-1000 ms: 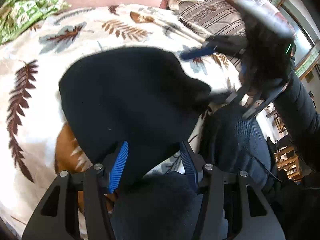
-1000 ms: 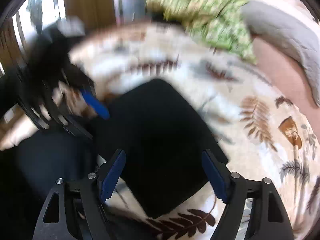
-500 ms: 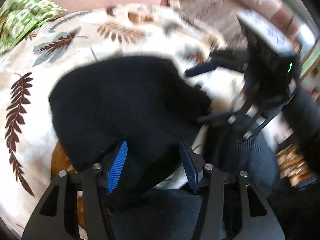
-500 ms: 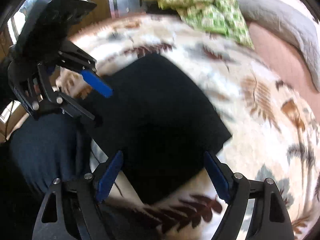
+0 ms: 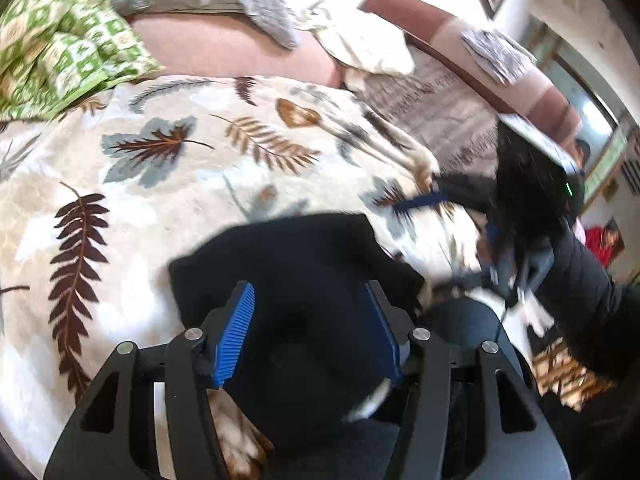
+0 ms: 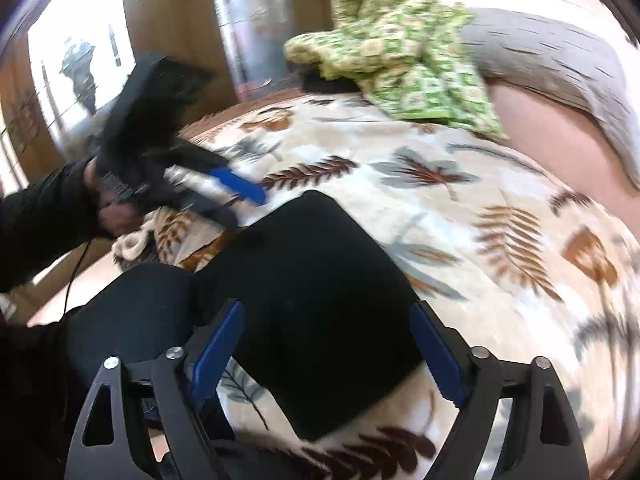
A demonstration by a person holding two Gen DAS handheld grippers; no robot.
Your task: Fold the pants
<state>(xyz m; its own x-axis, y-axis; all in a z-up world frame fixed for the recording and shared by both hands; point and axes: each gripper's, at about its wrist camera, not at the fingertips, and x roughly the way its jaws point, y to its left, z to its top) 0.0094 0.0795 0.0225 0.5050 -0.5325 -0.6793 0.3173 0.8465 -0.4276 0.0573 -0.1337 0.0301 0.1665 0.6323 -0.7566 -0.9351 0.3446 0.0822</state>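
Right wrist view: pants (image 6: 320, 300) folded compactly on the bed (image 6: 460, 208), my right hand-held gripper (image 6: 328, 356) above them, wide and empty.

We see the pants (image 6: 316, 292) as matt black cloth, smooth and unwrinkled. Under them the blanket (image 6: 460, 208) looks like soft, fleecy cloth printed with leaves. The left gripper (image 5: 312, 336) has matt black plastic arms, ribbed blue pads (image 5: 236, 332) and shiny metal pins. The green cloth (image 6: 404, 60) looks quilted.
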